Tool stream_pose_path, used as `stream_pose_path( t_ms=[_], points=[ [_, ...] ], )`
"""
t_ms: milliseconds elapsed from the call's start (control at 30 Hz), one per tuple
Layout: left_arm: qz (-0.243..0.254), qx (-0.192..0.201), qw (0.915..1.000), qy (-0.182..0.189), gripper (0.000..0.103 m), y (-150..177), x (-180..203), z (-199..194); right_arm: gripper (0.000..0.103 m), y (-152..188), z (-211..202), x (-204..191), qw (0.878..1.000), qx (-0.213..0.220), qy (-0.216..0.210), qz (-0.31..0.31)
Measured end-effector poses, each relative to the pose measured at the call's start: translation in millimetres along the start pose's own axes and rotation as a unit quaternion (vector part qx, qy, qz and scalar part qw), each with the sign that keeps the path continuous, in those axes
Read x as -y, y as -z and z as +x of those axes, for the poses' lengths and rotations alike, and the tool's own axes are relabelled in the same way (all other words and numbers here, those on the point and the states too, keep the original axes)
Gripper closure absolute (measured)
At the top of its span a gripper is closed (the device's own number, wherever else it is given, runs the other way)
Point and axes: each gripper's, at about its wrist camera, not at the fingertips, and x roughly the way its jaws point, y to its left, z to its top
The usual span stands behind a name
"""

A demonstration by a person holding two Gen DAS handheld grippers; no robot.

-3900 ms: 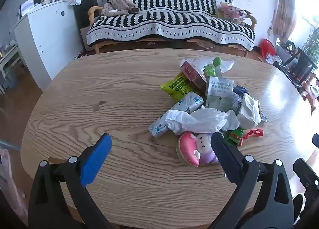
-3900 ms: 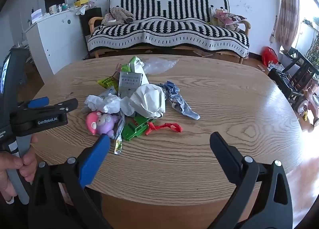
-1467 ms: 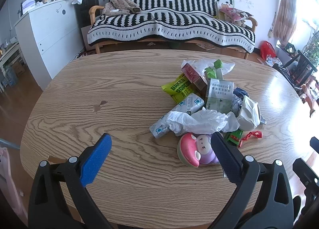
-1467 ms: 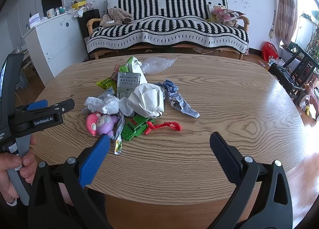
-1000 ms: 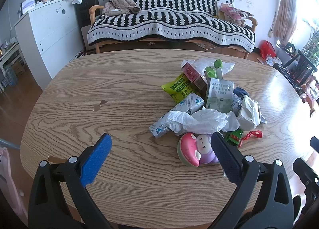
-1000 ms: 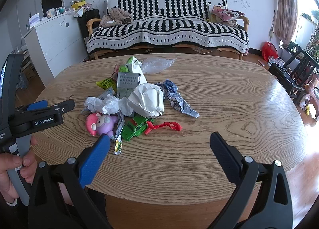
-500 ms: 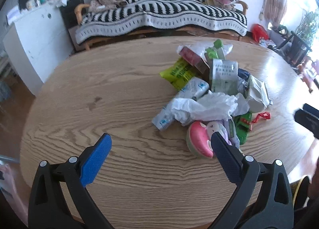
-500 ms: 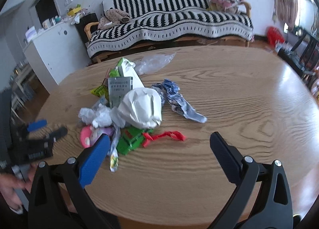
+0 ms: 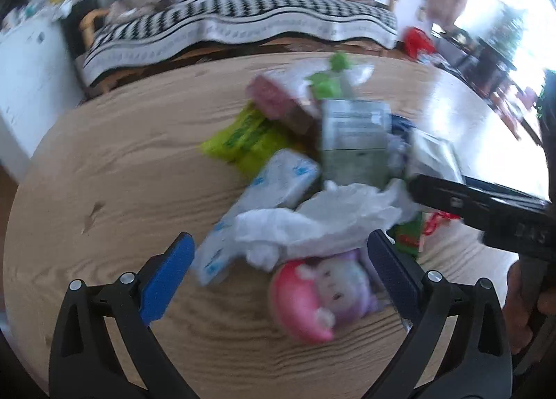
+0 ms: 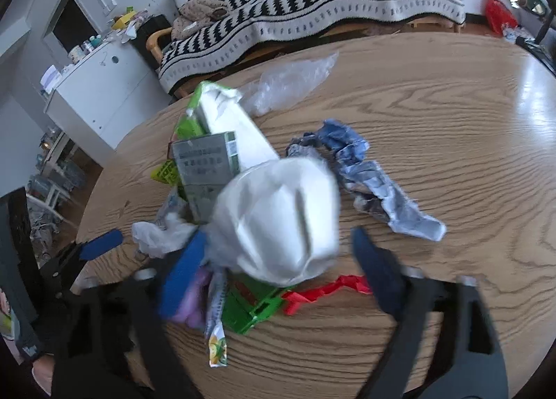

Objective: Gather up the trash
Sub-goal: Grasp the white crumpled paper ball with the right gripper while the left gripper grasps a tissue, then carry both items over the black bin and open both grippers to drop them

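White crumpled plastic bag (image 9: 323,215) and pink round plush toy (image 9: 312,294) sit frame centre btwn released left gripper (image 9: 278,270) fingers. Right view: right gripper (image 10: 274,260) spread wide around white paper ball (image 10: 278,222), centre; approach step. Next: clench w/ care.

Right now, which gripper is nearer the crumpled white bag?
Right. The right gripper has its open jaws around the crumpled white bag; the left gripper sits farther back.

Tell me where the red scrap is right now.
In the right wrist view the red scrap lies on the wooden table at the near edge of the pile, beside the green plastic piece and just below the white crumpled bag.
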Motion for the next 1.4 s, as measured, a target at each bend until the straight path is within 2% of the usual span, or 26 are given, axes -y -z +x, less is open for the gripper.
stream_pose_path(
  t_ms=[67, 233, 267, 300, 333, 400, 500, 600, 767, 900, 1067, 1200, 1300, 1400],
  points=[
    [0.022, -0.004, 0.9997, -0.005, 0.006, -1, 12, 6, 0.041, -1, -1, -1, 1.0, 0.003, -0.001, -0.004],
    [0.021, -0.003, 0.9996, 0.017, 0.007, -4, 21, 6, 0.044, -3, -17, -1, 1.0, 0.026, -0.01, 0.0],
    [0.02, -0.001, 0.9996, 0.021, 0.011, -6, 23, 5, 0.044, -4, -23, 0, 0.999, 0.032, -0.012, 0.002],
    [0.019, 0.002, 0.9996, 0.021, 0.022, -7, 24, 4, 0.044, -5, -28, 0, 0.999, 0.036, -0.013, 0.004],
    [0.02, 0.001, 0.9995, 0.023, 0.028, -7, 26, 3, 0.044, -4, -34, 2, 0.999, 0.041, -0.014, 0.006],
    [0.028, -0.008, 0.9992, 0.029, 0.055, -6, 31, 5, 0.044, -5, -46, 8, 0.999, 0.048, -0.016, 0.013],
    [0.035, -0.007, 0.999, 0.026, 0.087, -4, 35, 3, 0.044, -3, -60, 18, 0.998, 0.054, -0.017, 0.02],
    [0.01, 0.01, 0.9994, 0.031, 0.099, -10, 28, -12, 0.044, 2, -77, 31, 0.998, 0.063, -0.009, 0.024],
    [-0.043, 0.06, 0.9954, 0.06, 0.1, -21, 6, -55, 0.044, 9, -106, 51, 0.997, 0.079, 0.003, 0.023],
    [-0.064, 0.07, 0.9931, 0.069, 0.1, -22, 1, -65, 0.044, 20, -128, 65, 0.996, 0.088, 0.014, 0.025],
    [-0.052, 0.083, 0.9922, 0.077, 0.1, -25, 20, -75, 0.044, 35, -167, 91, 0.993, 0.107, 0.035, 0.038],
    [-0.034, 0.097, 0.9909, 0.087, 0.1, -28, 53, -89, 0.044, 53, -210, 115, 0.988, 0.127, 0.059, 0.057],
    [-0.001, 0.099, 0.9887, 0.113, 0.1, -31, 100, -98, 0.044, 78, -259, 145, 0.981, 0.153, 0.096, 0.068],
    [0.036, 0.097, 0.9825, 0.155, 0.1, -32, 169, -108, 0.044, 122, -310, 192, 0.97, 0.166, 0.153, 0.091]
  ],
)
